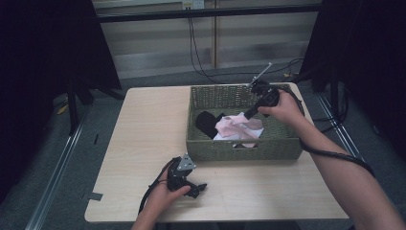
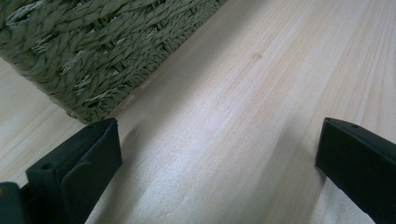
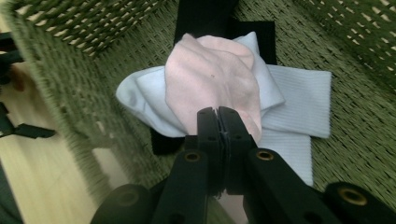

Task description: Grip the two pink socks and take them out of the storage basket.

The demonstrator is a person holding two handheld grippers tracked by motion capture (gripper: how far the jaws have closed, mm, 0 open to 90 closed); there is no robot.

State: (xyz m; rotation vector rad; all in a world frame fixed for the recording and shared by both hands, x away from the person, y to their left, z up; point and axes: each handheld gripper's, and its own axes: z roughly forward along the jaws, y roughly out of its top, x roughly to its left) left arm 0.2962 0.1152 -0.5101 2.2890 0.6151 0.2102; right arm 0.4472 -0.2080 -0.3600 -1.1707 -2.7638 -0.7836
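A green woven basket [image 1: 239, 149] stands on the far right part of the light wooden table [image 1: 143, 134]. Inside it lie a pink cloth [image 1: 232, 125], a white cloth [image 1: 253, 131] and a black cloth [image 1: 206, 122]. My right gripper [image 1: 246, 115] reaches down into the basket, and its jaws are shut on a fold of the pink cloth [image 3: 210, 74], which bunches up over the white cloth [image 3: 299, 93]. My left gripper [image 1: 194, 186] rests low over the table in front of the basket, open, with bare wood between its fingers [image 2: 74, 163].
The basket's woven wall [image 2: 93, 56] stands close ahead of the left gripper. Black cables hang down the wall behind the table. Dark stands flank the table on both sides. Bare wood spreads left of the basket.
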